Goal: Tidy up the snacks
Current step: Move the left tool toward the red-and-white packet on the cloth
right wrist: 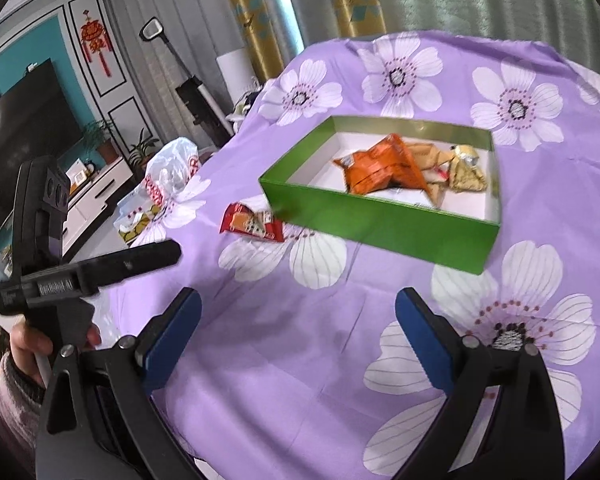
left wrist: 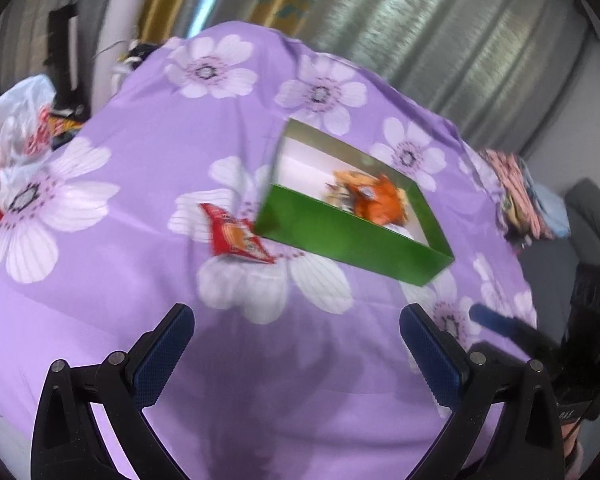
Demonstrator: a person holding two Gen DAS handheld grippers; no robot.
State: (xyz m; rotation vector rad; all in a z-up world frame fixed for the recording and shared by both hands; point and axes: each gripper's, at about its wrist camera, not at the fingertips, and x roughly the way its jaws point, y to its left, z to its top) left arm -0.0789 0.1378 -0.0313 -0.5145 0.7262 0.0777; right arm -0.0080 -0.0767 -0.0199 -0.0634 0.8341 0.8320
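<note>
A green box (left wrist: 352,240) (right wrist: 380,216) with a white inside sits on the purple flowered cloth. In it lie an orange snack bag (right wrist: 380,168) (left wrist: 376,200) and tan and gold packets (right wrist: 460,168). A red snack packet (left wrist: 236,236) (right wrist: 252,226) lies on the cloth just left of the box. My left gripper (left wrist: 296,320) is open and empty, held above the cloth short of the red packet. My right gripper (right wrist: 298,304) is open and empty, short of the box. The left gripper also shows at the left of the right wrist view (right wrist: 140,258).
The table is covered by the purple flowered cloth (right wrist: 420,80). A white plastic bag (right wrist: 172,176) (left wrist: 16,120) with more snacks sits at its left edge. Folded fabric (left wrist: 520,196) lies at the right edge. Curtains, a TV and a cabinet stand beyond.
</note>
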